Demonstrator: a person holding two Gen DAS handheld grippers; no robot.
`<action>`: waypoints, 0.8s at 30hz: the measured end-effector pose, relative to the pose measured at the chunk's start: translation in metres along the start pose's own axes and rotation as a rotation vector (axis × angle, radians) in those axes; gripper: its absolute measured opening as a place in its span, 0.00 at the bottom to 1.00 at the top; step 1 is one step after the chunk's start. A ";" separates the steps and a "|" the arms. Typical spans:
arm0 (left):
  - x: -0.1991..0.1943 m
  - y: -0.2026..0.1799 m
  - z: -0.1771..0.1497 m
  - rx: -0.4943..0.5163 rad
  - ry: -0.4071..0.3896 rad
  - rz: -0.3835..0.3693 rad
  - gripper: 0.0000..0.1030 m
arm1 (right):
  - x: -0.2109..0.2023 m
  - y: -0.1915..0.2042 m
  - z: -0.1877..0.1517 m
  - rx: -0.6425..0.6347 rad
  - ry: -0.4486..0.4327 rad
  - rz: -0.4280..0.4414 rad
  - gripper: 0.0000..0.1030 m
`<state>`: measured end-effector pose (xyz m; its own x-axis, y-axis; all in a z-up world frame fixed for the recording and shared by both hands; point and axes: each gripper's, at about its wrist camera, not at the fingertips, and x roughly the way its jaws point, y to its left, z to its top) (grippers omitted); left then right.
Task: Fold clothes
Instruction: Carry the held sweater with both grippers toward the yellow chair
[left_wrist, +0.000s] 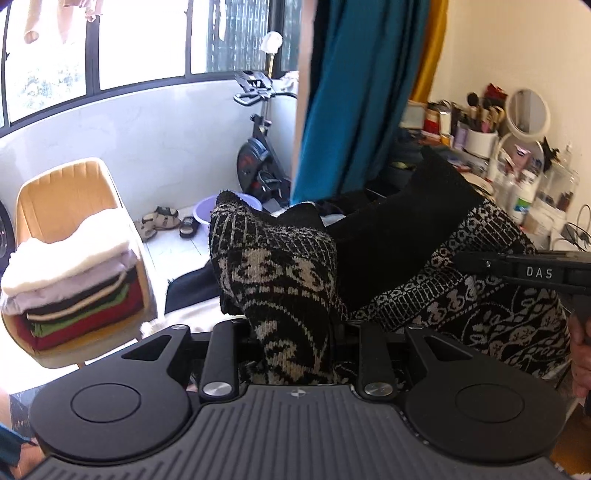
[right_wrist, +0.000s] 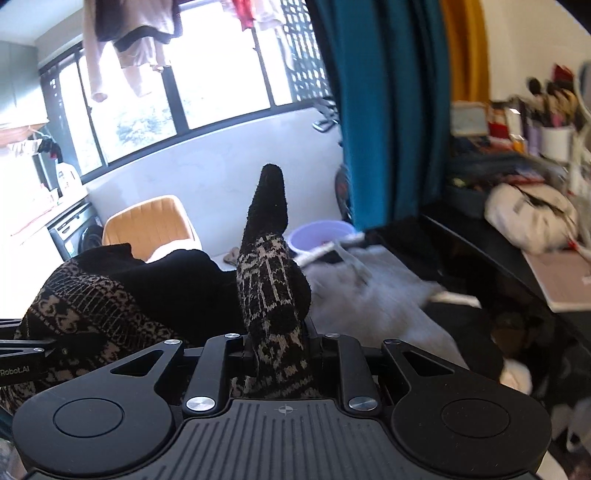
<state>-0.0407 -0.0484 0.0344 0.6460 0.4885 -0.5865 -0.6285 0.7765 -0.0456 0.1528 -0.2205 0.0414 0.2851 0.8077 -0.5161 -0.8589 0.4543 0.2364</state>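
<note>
aloft, black-and-cream patterned knit sweater (left_wrist: 288, 273), both hand-held grippers (left_wrist: 291, 343) (right_wrist: 280, 354) clamped on it.

The left gripper (left_wrist: 295, 343) is squeezed tight on the sweater (left_wrist: 280, 273). The right gripper (right_wrist: 282, 354) is squeezed tight on it too. Both are up in the air, side by side.

wrist views: forward, close | shared: sweater (left_wrist: 406, 258), chair (left_wrist: 70, 199), window (left_wrist: 140, 40)
</note>
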 end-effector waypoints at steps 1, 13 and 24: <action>0.002 0.012 0.002 -0.004 -0.009 0.007 0.27 | 0.009 0.008 0.005 0.001 -0.003 0.000 0.17; 0.047 0.248 0.016 -0.137 -0.059 0.070 0.27 | 0.169 0.163 0.065 0.040 0.030 0.045 0.17; 0.083 0.459 0.079 -0.153 -0.109 0.141 0.27 | 0.329 0.318 0.126 0.061 0.022 0.093 0.17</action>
<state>-0.2414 0.3801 0.0283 0.5851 0.6341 -0.5055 -0.7687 0.6323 -0.0965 0.0267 0.2369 0.0506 0.1952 0.8392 -0.5077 -0.8537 0.4002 0.3333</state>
